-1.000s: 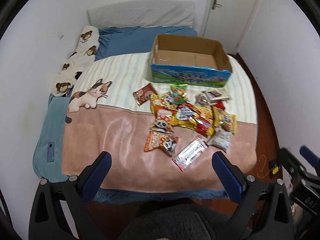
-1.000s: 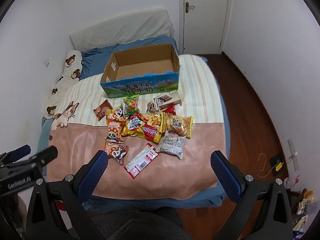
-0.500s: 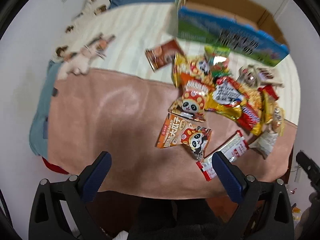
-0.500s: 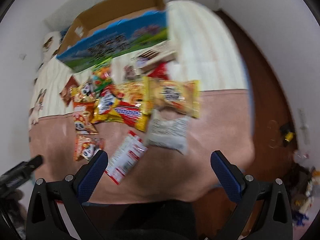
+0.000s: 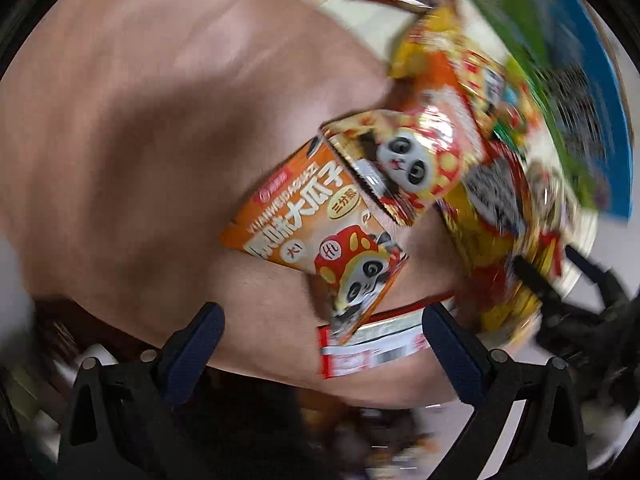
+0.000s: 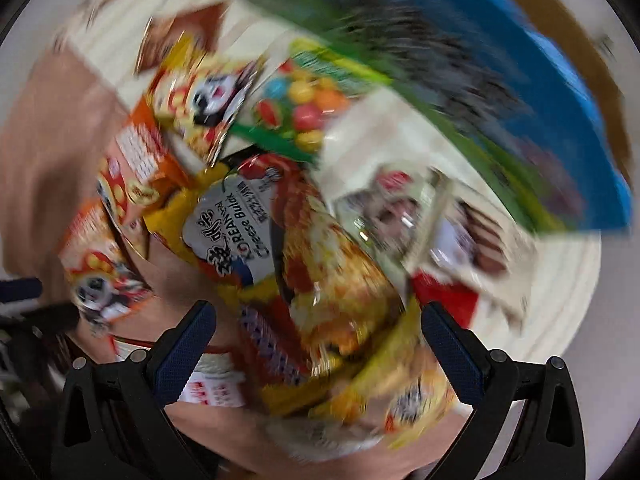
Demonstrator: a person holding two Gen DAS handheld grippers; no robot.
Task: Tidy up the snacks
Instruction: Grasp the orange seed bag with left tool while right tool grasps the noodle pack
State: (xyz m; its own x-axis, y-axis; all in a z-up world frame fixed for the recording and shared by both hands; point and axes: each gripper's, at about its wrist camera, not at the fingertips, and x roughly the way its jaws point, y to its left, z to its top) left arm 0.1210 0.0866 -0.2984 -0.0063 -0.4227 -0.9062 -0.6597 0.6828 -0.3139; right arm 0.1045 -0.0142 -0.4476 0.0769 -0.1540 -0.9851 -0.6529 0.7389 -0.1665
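Observation:
A heap of snack packets lies on the pink bedspread. In the left wrist view my left gripper is open and empty, just above an orange panda packet and a red-and-white flat packet. In the right wrist view my right gripper is open and empty over a yellow-and-red Korean cheese packet. A green candy bag and a chocolate wafer pack lie beyond. The blue-sided cardboard box stands behind the heap. Both views are motion-blurred.
The right gripper shows at the right edge of the left wrist view. The left gripper shows at the left edge of the right wrist view. A second panda packet overlaps the orange one. The bed's front edge lies just below the grippers.
Both grippers have swept forward and down from well back of the bed to close above the snack heap. Both stay open and empty.

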